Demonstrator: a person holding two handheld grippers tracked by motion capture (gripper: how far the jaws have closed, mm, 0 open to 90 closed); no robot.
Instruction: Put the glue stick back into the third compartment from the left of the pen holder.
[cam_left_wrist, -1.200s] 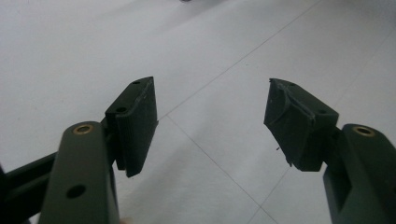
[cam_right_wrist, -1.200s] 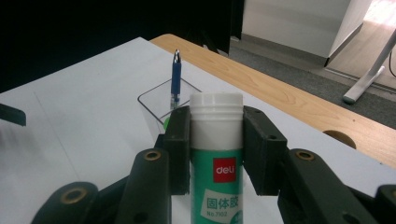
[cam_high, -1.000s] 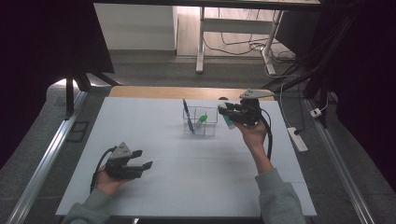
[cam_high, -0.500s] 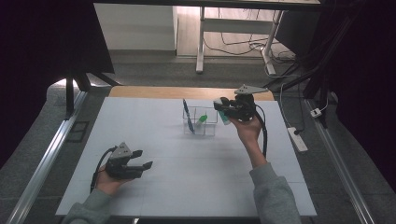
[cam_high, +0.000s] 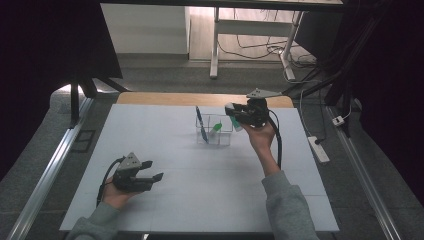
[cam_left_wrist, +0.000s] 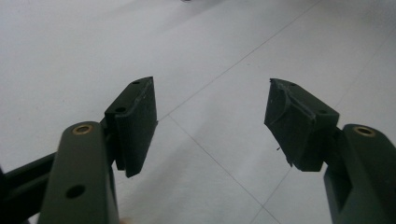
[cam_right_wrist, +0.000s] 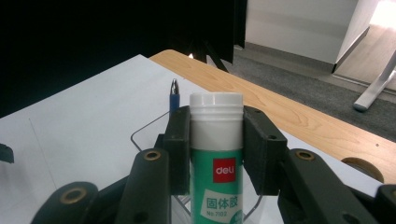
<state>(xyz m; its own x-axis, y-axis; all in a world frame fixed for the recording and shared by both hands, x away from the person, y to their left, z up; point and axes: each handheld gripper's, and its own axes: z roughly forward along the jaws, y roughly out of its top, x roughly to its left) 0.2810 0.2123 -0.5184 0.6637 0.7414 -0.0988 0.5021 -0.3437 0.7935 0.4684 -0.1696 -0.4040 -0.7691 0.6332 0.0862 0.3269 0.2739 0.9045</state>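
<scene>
The right gripper (cam_right_wrist: 217, 154), clamped on a glue stick (cam_right_wrist: 216, 158), had edged over the clear organizer (cam_high: 214, 134), nearing drop-off; the left gripper (cam_left_wrist: 210, 126) gaped empty.

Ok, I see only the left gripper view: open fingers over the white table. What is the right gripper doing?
Observer: The right gripper is shut on a glue stick with a white cap and a green label.
Operator: Where on the table is it?
Observer: At the far side, beside a clear box, to the box's right in the high view.
Operator: Is something in the box?
Observer: A blue pen leans in it, and there is a small green thing I cannot identify.
</scene>
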